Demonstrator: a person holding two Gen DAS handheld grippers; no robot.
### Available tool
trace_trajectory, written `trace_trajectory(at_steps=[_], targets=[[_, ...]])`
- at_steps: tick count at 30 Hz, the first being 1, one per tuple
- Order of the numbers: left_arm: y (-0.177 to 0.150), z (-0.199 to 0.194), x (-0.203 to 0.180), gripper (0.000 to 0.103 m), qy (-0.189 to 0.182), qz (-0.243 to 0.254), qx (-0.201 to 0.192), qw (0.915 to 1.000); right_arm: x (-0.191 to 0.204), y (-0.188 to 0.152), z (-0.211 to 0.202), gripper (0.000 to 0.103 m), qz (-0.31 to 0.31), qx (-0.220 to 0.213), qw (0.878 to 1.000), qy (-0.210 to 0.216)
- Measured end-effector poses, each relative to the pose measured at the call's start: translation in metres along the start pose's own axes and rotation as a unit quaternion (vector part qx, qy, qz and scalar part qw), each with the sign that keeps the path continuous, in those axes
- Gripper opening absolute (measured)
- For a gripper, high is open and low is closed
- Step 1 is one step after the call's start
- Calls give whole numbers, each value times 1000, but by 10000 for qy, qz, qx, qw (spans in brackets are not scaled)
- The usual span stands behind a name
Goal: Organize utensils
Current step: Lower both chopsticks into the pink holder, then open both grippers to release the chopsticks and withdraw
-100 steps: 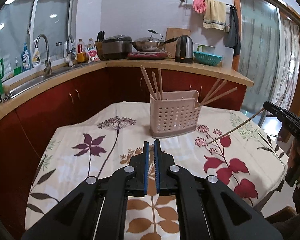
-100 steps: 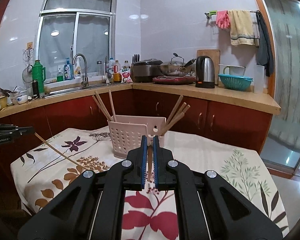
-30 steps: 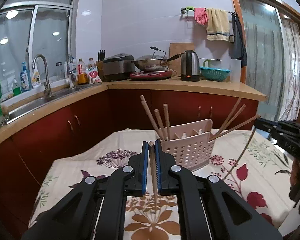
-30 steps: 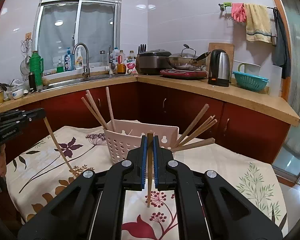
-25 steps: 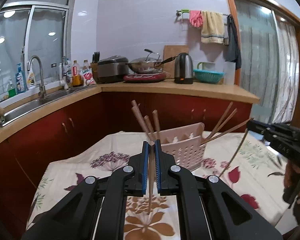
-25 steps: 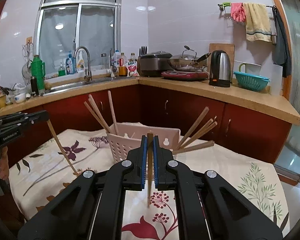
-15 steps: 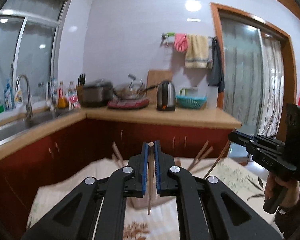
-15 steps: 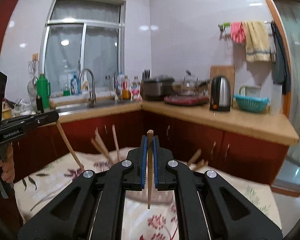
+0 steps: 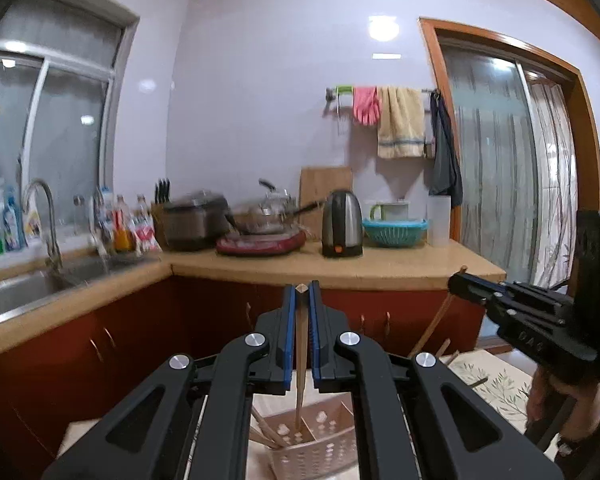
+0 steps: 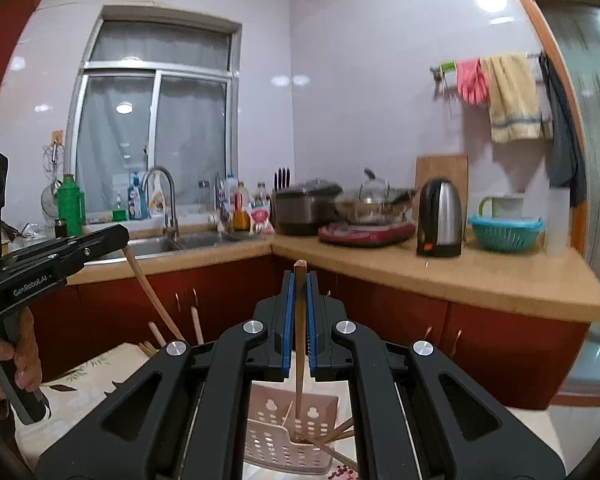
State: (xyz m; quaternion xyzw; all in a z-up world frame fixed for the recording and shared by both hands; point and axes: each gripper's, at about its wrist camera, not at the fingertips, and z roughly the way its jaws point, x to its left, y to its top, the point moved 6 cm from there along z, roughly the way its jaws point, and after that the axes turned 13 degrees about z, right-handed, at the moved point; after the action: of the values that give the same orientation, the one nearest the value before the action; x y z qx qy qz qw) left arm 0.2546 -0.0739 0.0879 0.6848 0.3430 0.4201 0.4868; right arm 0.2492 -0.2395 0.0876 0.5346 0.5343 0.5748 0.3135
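My left gripper [image 9: 300,300] is shut on a wooden chopstick [image 9: 300,360] that hangs down with its tip over the pink perforated holder [image 9: 316,448]. My right gripper [image 10: 299,288] is shut on another chopstick [image 10: 299,344], its tip over the same holder [image 10: 296,436]. Several chopsticks lean out of the holder's compartments. The right gripper also shows in the left wrist view [image 9: 458,284], and the left gripper in the right wrist view [image 10: 118,236], each with its chopstick slanting down.
The holder stands on a table with a floral cloth [image 10: 84,384]. Behind it runs a wooden counter [image 10: 440,276] with a kettle [image 10: 438,224], wok, rice cooker, bottles and a sink [image 10: 168,244]. A glass door [image 9: 512,160] is at the right.
Both grippers have risen and come closer over the holder. The chopsticks now hang near upright, tips above its compartments, and the holder has dropped to the bottom of both views.
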Motion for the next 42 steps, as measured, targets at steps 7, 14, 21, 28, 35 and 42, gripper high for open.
trace_trajectory(at_steps=[7, 14, 21, 28, 35, 42], targets=[[-54, 20, -11, 60, -217, -174, 648, 9975, -13, -43, 19, 39, 240, 530, 9981, -183], [-59, -10, -19, 81, 82, -243, 622, 9977, -9, -48, -14, 61, 280, 372, 9982, -390], [-66, -63, -34, 85, 792, 252, 624, 9946, -1, -60, -66, 77, 51, 214, 9959, -880], [-90, -105, -38, 86, 1152, 247, 916, 9888, 1, -89, -104, 81, 70, 451, 9922, -1156], [-110, -139, -35, 86, 1297, -39, 1133, 9851, 11, -103, -132, 84, 38, 504, 9910, -1243], [-108, -161, -32, 86, 1407, -224, 1065, 9840, 26, -100, -148, 85, -17, 424, 9922, -1176]])
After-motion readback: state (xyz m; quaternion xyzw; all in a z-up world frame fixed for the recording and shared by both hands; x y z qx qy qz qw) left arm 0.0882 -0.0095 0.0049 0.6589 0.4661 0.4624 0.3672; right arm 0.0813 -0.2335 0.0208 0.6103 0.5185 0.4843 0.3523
